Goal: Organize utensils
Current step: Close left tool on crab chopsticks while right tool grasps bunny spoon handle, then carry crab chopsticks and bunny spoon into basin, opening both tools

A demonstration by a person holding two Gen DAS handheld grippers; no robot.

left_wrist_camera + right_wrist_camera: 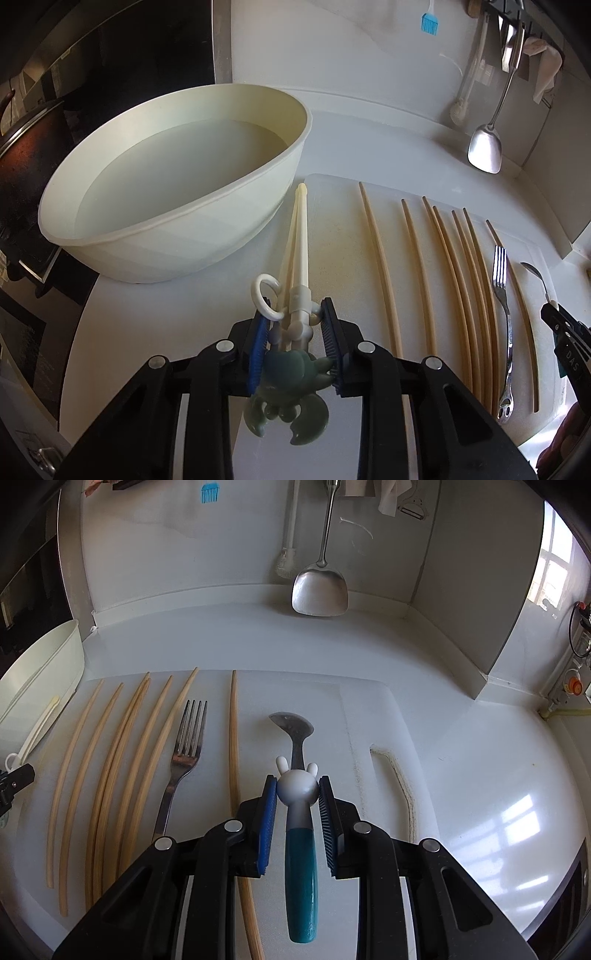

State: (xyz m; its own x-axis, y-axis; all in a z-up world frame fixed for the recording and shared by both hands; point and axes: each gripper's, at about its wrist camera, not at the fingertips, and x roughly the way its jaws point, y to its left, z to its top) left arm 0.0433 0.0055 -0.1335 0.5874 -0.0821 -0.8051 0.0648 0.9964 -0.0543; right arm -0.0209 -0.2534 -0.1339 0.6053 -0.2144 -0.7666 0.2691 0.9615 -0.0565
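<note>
Left tool (295,325) clenched on white training chopsticks with a green crab-shaped top (297,280), their lower end hidden behind the fingers. Large cream plastic basin (236,206) beside them, seemingly empty. Right view alone shows right tool (297,794) gripping blue-handled rabbit-head spoon (295,775) on the worktop board.

The white countertop (258,635) carries a white plastic cutting board (369,709). Left of the board stands a large cream round basin (177,206). On the board lie seven long bamboo chopsticks (380,266) in a row and a steel fork (183,760) among them.
</note>
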